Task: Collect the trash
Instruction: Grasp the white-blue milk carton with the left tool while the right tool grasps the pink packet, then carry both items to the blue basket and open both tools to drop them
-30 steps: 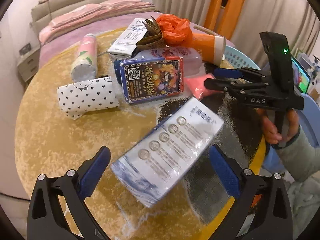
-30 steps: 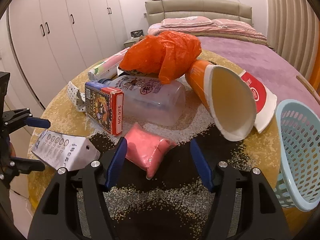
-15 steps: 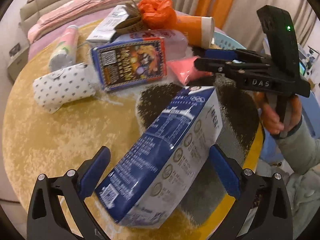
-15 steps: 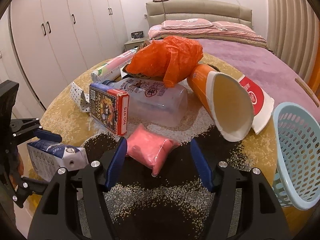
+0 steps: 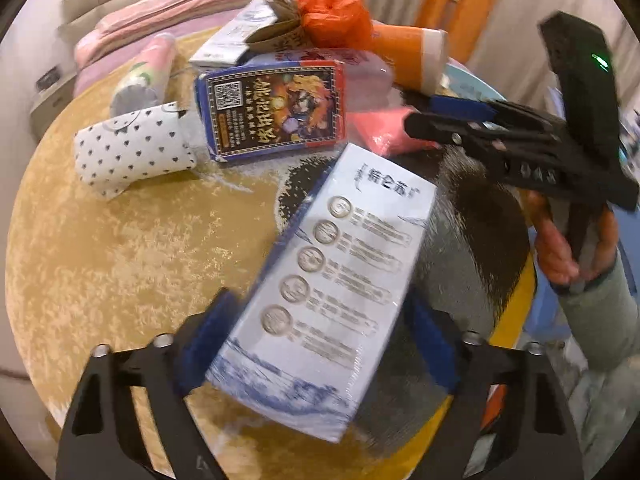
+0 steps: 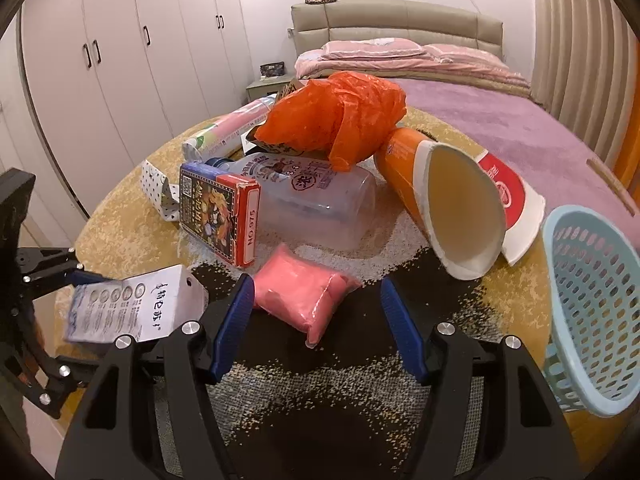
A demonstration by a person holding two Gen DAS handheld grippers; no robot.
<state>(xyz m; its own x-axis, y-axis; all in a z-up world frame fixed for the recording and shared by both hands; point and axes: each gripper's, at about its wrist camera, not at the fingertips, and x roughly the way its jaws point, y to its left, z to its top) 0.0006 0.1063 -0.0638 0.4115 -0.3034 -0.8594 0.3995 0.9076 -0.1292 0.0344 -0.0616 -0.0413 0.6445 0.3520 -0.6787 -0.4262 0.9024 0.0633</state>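
Note:
A long white-and-blue carton (image 5: pixel 332 300) lies tilted between the blue pads of my left gripper (image 5: pixel 316 344). The jaws are closing and the pads touch its two long sides. In the right wrist view the same carton (image 6: pixel 128 308) hangs at a slant at the left, its far end just above the table. My right gripper (image 6: pixel 318 324) stands open, low over the dark patch of the table. A pink soft packet (image 6: pixel 304 300) lies just ahead, between its fingertips, untouched. In the left wrist view the right gripper (image 5: pixel 448 118) shows side on, held by a hand.
A heap sits mid-table: a printed card box (image 6: pixel 216 216), a clear bottle (image 6: pixel 316 200), an orange bag (image 6: pixel 336 120), an orange paper cup (image 6: pixel 452 200) and a heart-patterned paper piece (image 5: pixel 132 152). A light blue basket (image 6: pixel 592 312) stands at the right edge. A bed lies beyond the round gold table (image 5: pixel 120 260).
The carton went from lying flat to tipped up between the left fingers, and the left jaws have narrowed onto its sides. The right gripper has stayed where it was, open.

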